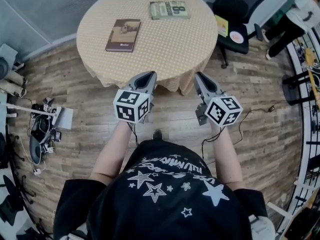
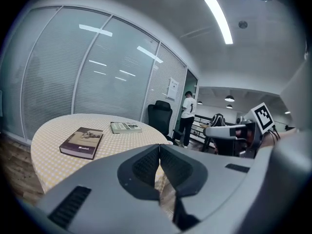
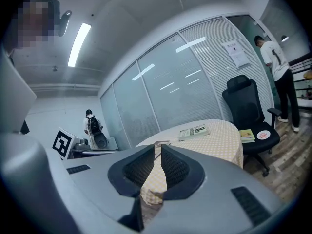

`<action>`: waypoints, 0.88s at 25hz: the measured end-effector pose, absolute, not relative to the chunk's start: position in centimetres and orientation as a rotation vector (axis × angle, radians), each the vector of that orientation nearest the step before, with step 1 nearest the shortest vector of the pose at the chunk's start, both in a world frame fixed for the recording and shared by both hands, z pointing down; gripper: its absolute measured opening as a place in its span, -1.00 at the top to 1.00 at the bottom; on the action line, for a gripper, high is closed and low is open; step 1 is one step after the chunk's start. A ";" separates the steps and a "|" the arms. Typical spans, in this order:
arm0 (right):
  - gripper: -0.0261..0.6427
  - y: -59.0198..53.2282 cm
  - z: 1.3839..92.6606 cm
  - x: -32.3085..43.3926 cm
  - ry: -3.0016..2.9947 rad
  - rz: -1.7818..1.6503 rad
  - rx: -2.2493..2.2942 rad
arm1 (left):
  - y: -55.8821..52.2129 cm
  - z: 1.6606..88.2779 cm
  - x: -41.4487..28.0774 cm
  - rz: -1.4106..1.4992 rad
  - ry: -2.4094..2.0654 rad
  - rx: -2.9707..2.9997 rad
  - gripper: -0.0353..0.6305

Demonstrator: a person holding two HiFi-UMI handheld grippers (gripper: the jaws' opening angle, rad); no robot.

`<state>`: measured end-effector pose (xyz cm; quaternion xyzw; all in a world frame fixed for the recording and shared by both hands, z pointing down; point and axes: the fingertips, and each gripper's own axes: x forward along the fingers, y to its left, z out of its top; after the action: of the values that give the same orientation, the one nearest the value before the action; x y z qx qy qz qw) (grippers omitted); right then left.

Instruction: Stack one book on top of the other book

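Observation:
A dark brown book lies flat on the left part of the round table, which has a yellow checked cloth. A pale green book lies at the far side, apart from the brown one. Both grippers hover short of the table's near edge, pointing at it. My left gripper is shut with nothing in it. The right gripper is also shut and empty, a sliver of cloth showing between its jaws. Neither touches a book.
A black office chair stands right of the table with a green booklet and a round disc on its seat. A person stands at the far right. Cables and gear lie on the wooden floor at left. Glass walls with blinds curve behind the table.

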<state>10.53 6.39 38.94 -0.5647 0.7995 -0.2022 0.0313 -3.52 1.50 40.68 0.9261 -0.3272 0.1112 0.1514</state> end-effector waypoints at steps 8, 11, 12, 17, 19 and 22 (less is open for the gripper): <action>0.80 5.6 40.0 12.7 2.389 -0.663 -1.813 | -0.6 41.6 -1.6 0.347 -0.872 2.658 0.86; 0.80 5.3 40.5 13.8 2.372 -0.677 -1.813 | -0.7 42.3 -0.5 0.374 -0.863 2.646 0.86; 0.80 5.2 40.6 14.2 2.372 -0.681 -1.809 | -0.7 42.5 -0.2 0.381 -0.866 2.643 0.86; 0.80 2.7 41.5 15.9 2.436 -0.712 -1.723 | -2.0 42.2 0.9 0.372 -0.963 2.617 0.86; 0.80 1.5 41.2 16.4 2.481 -0.710 -1.670 | -2.8 42.1 1.3 0.362 -1.021 2.587 0.86; 0.80 -0.1 40.8 17.7 2.553 -0.695 -1.601 | -3.4 42.1 2.6 0.355 -1.074 2.553 0.86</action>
<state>17.67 -0.12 40.81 -0.5175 0.8253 -0.2247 0.0248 2.61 -3.41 42.08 0.9005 -0.3786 0.1251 0.1737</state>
